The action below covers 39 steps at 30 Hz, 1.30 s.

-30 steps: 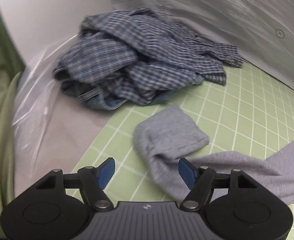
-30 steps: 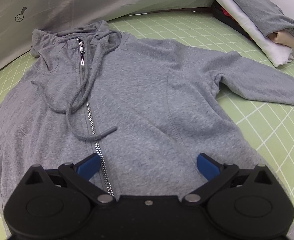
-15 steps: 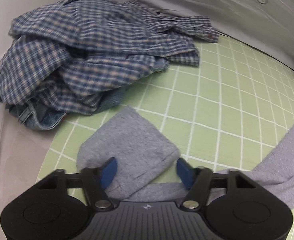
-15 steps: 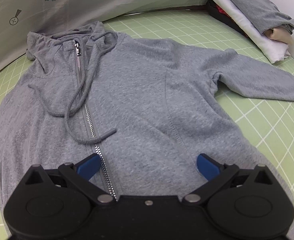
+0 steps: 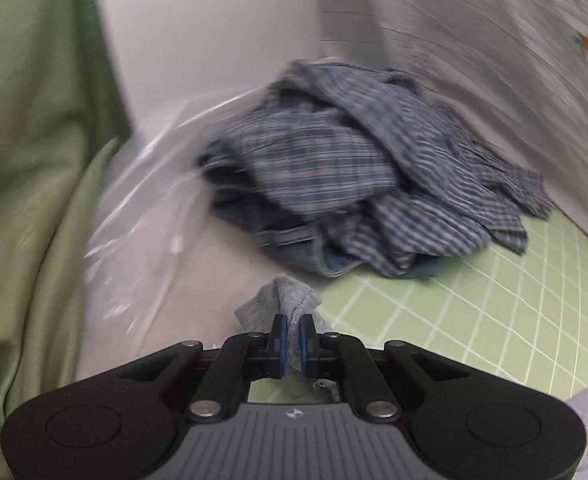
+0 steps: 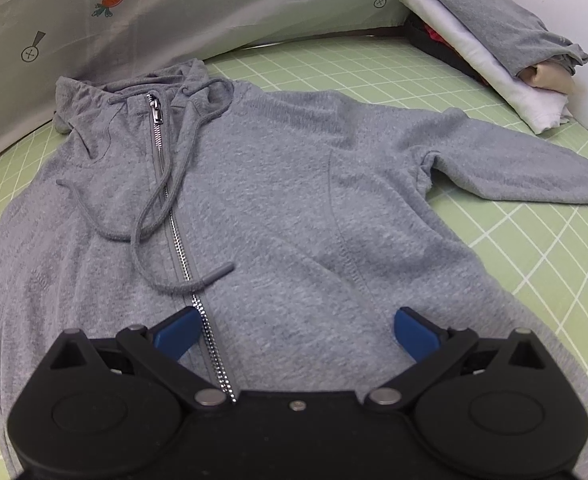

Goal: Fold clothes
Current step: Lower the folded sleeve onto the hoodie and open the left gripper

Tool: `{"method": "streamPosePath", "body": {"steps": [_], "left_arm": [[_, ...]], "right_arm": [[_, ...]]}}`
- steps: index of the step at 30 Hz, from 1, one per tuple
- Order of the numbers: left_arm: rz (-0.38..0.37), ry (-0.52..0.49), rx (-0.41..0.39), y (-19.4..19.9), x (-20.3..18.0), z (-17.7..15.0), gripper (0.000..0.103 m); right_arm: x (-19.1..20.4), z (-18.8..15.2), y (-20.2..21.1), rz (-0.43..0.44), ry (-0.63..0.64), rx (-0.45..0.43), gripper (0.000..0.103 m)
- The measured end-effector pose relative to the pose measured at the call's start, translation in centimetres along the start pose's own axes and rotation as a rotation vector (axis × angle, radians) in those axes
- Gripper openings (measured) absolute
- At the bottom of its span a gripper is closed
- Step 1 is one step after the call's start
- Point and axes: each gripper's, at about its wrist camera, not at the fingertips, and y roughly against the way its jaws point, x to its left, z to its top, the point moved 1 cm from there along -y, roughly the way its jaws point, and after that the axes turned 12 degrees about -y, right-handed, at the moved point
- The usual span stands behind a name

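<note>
Grey hoodie: lies flat on the green mat, zipped, not yet folded.
Left gripper: jaws clamped together on the sleeve cuff, at the left mat edge.
Plaid pile: far left, unfolded, still to do.
Right gripper: jaws wide apart, over the near hem.
Folded stack: far right, done.
Progress: I judge the hoodie's first fold is only starting.

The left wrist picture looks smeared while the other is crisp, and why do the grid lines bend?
Left wrist view: motion blur streaks the plaid shirt pile and the green cloth; only the left gripper and the pinched grey sleeve cuff stay sharp. Right wrist view: everything is in focus, with soft, even light on the grey hoodie. In both, the fisheye lens curves the green grid mat.
</note>
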Motion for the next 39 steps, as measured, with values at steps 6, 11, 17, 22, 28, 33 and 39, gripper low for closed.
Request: {"method": "streamPosePath", "body": {"steps": [6, 11, 17, 22, 28, 33, 39], "left_arm": [[-0.006, 0.102, 0.022, 2.3, 2.3, -3.5, 0.008], [-0.017, 0.11, 0.084, 3.4, 3.5, -6.5, 0.008], [-0.041, 0.086, 0.166, 3.7, 4.3, -9.4, 0.033], [-0.062, 0.085, 0.159, 3.2, 5.0, -9.9, 0.059], [-0.071, 0.082, 0.179, 1.0, 4.9, -8.8, 0.059], [-0.064, 0.075, 0.167, -0.1, 4.6, -8.3, 0.063], [-0.023, 0.022, 0.132, -0.1, 3.7, -8.3, 0.026]], "right_arm": [[0.0, 0.0, 0.0, -0.002, 0.001, 0.01, 0.103], [0.1, 0.2, -0.1, -0.004, 0.003, 0.026, 0.103], [0.2, 0.4, -0.2, -0.015, -0.007, 0.045, 0.103], [0.3, 0.6, -0.1, -0.042, -0.031, 0.078, 0.103], [0.9, -0.6, 0.9, -0.03, 0.011, 0.14, 0.103], [1.1, -2.4, 2.1, -0.003, 0.036, 0.119, 0.103], [0.8, -3.2, 3.0, 0.008, 0.062, 0.102, 0.103]]}}
